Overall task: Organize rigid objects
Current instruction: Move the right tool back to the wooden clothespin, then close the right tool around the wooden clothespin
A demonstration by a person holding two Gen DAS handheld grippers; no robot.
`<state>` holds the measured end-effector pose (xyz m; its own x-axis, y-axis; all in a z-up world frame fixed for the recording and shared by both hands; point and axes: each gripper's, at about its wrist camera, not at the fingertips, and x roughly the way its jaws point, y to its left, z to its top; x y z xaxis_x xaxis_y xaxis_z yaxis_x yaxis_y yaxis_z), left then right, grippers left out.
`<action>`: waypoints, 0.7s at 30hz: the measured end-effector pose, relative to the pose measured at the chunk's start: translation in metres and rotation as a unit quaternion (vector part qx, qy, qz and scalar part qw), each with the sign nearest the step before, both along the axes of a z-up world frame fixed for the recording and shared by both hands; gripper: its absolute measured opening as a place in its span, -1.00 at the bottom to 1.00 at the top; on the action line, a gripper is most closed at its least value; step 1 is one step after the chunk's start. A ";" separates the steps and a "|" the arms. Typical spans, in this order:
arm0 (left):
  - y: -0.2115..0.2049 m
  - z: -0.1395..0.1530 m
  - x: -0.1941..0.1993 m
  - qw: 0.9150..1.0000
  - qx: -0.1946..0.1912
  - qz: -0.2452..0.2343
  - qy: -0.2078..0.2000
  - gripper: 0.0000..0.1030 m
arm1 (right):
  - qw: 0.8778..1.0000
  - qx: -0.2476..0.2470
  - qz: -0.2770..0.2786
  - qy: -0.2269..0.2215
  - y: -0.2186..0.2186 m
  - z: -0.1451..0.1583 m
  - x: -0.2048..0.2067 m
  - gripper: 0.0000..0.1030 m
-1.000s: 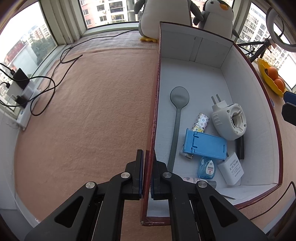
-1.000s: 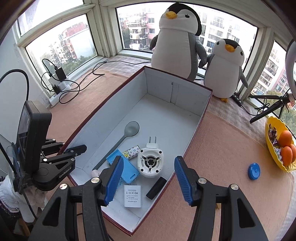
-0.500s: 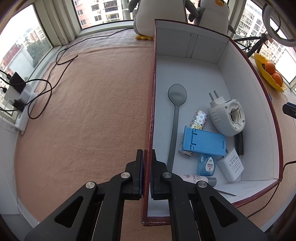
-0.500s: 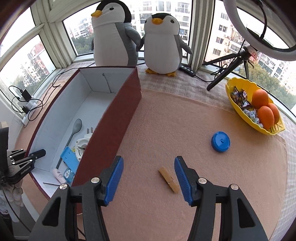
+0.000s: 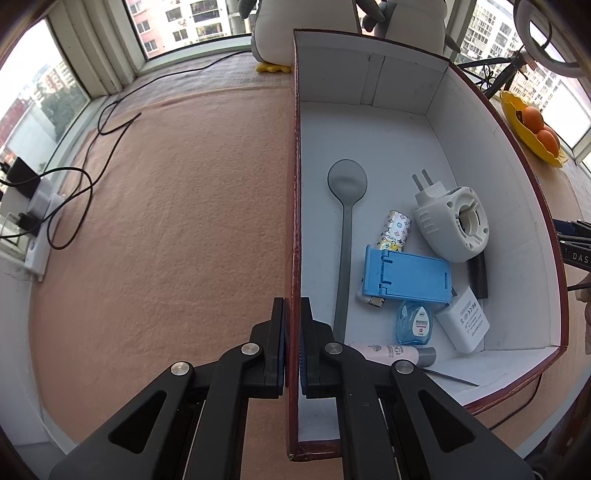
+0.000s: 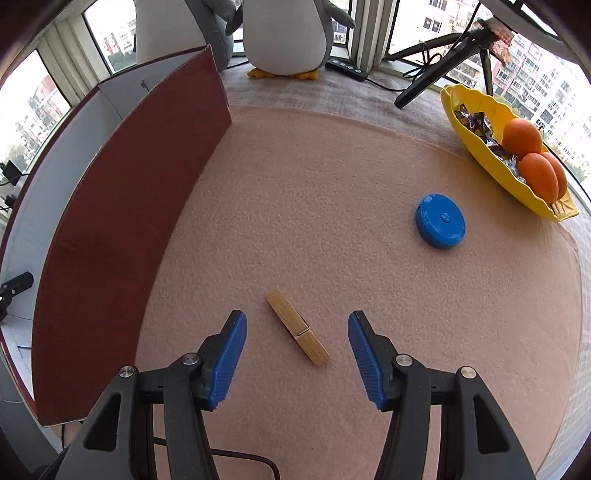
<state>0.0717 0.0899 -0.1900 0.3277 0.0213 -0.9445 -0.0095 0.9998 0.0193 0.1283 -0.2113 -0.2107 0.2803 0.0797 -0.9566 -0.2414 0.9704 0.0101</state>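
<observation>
My left gripper point(image 5: 291, 314) is shut on the left wall of the red-and-white box point(image 5: 294, 206). Inside the box lie a grey spoon point(image 5: 345, 206), a white plug-in device point(image 5: 450, 221), a blue folding stand point(image 5: 406, 275), a white charger point(image 5: 463, 325), a blue floss case point(image 5: 413, 326) and a small tube point(image 5: 391, 352). My right gripper point(image 6: 297, 328) is open, low over the mat, with a wooden clothespin point(image 6: 297, 330) lying between its fingers. A round blue tape measure point(image 6: 439, 220) lies farther right. The box's red outer wall point(image 6: 122, 206) stands to the left.
A yellow bowl point(image 6: 480, 147) with oranges and candies sits at the far right. Plush penguins point(image 6: 288, 33) and a tripod point(image 6: 443, 51) stand at the back. Cables and a power strip point(image 5: 37, 221) lie at the left edge of the mat.
My right gripper has swung right, out from over the box, and come down around the clothespin. My left gripper stays clamped on the box wall.
</observation>
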 end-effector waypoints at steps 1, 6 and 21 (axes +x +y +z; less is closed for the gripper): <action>0.000 0.000 0.000 1.000 0.000 -0.001 0.000 -0.91 | 1.000 -0.003 -0.001 0.004 0.002 -0.003 0.001 0.03; 0.000 0.000 0.000 1.000 -0.002 -0.002 0.000 -0.91 | 1.000 -0.011 -0.001 0.012 0.004 -0.012 0.004 0.03; 0.000 0.000 0.000 1.000 -0.001 -0.002 0.000 -0.91 | 0.999 -0.005 -0.019 0.036 -0.007 -0.023 0.002 -0.78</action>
<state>0.0721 0.0903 -0.1903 0.3276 0.0173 -0.9447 -0.0049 0.9998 0.0167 0.1304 -0.2184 -0.2336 0.2136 0.0601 -0.9751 -0.2036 0.9789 0.0157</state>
